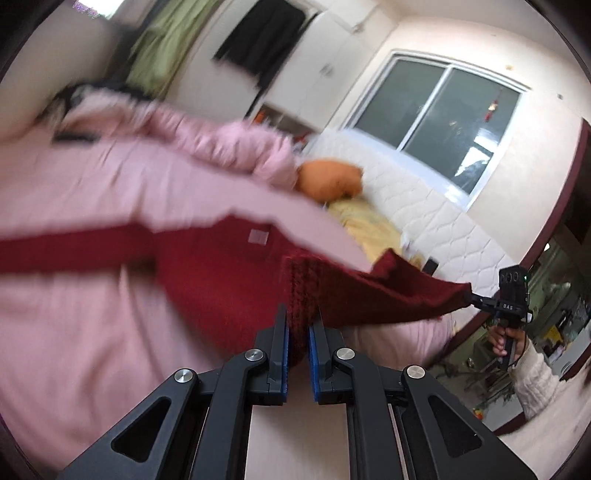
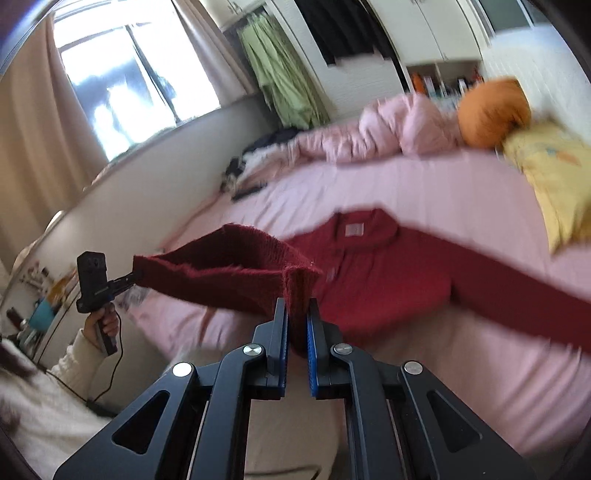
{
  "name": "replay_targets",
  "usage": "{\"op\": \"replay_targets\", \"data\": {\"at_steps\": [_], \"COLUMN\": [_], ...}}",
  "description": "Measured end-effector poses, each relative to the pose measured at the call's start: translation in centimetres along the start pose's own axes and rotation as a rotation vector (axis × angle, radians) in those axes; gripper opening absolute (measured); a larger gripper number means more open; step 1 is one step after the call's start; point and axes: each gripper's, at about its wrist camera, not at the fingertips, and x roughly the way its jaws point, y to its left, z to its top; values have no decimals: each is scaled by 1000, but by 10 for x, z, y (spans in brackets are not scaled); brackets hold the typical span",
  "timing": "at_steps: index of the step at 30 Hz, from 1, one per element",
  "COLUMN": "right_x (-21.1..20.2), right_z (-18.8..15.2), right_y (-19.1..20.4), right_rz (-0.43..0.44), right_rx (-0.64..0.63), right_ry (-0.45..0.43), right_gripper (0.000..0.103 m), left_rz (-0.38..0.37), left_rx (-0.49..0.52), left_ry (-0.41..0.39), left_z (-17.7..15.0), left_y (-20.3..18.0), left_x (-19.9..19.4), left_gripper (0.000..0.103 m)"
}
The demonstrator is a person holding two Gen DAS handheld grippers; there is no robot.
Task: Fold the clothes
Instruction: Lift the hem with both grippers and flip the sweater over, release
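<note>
Bed w/ pink sheet [image 1: 74, 332] fills most of both views, motion-blurred. Red knit sweater [image 2: 369, 284] lies on it, mid-frame in right wrist view: collar w/ pale label toward top, one sleeve running off to lower right, body flat on sheet. Its hem is lifted off bed and stretched between the two grippers, ribbed edge taut.

Pink duvet [image 2: 388, 125] bunched along far side of bed, upper centre of right view. White quilted mattress [image 1: 424, 206] stands against wall under window [image 1: 439, 122], right half of left view. Yellow pillow [image 2: 554, 173] at right edge of right view, orange cushion [image 2: 491, 110] just beside it, touching duvet. Green garment [image 2: 284, 81] and black garment [image 2: 343, 26] hang up top by wardrobe. Dark clothes [image 2: 243, 166] heaped at bed's far left edge, too blurred to ID.

Left gripper [image 1: 298, 317], bottom centre of its own view: blue pads clamped on ribbed hem corner, fabric pinched between fingers. Same gripper seen at left of right view, held in person's hand, tips nipping other end of hem.

Right gripper [image 2: 297, 312], bottom centre of own view: fingers closed on hem too, knit bunched between pads. In left view it shows small at right edge, tips pinching far corner.
</note>
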Motion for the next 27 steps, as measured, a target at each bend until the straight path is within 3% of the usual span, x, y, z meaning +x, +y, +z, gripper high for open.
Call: {"op": "replay_targets", "data": {"at_steps": [5,8,10,16,19,22,23,24,26,27], "right_x": [20,30,31,29,14,-6,-11,-12,0,10], "right_z": [-96,-123,-131,-140,-136,-122,-114,-104,-81,-68], "right_y": [-30,-39,-35,-30,-36,-42,-43,-39,-24,-13], "right_rz": [1,-12,-53,-180,-275,-361,-379,-395,-382,-366], "right_rx": [248,321,306,230,236,257,266,268,240,216], "right_ry": [96,100,92,148,147,108,81,64,34,16], "right_gripper": [9,9,9,11,11,12,12,13,19,29], "left_rz": [12,22,25,104,156,244,277,304,349,310], "left_rx": [-217,-250,-258,-221,-253,-217,-188,-157,-95,-79], "left_ry": [46,20,5,71,34,16,27,40,65,68], "left_z": [-82,-95,-99,-98,-96,-75,-65,-54,-32,-21], "left_y": [38,40,39,38,48,45,40,30,9,-4], "left_x": [2,-1,-4,-10,-31,-40,-36,-26,-3,13], "left_gripper": [10,10,10,12,12,13,24,49,79,80]}}
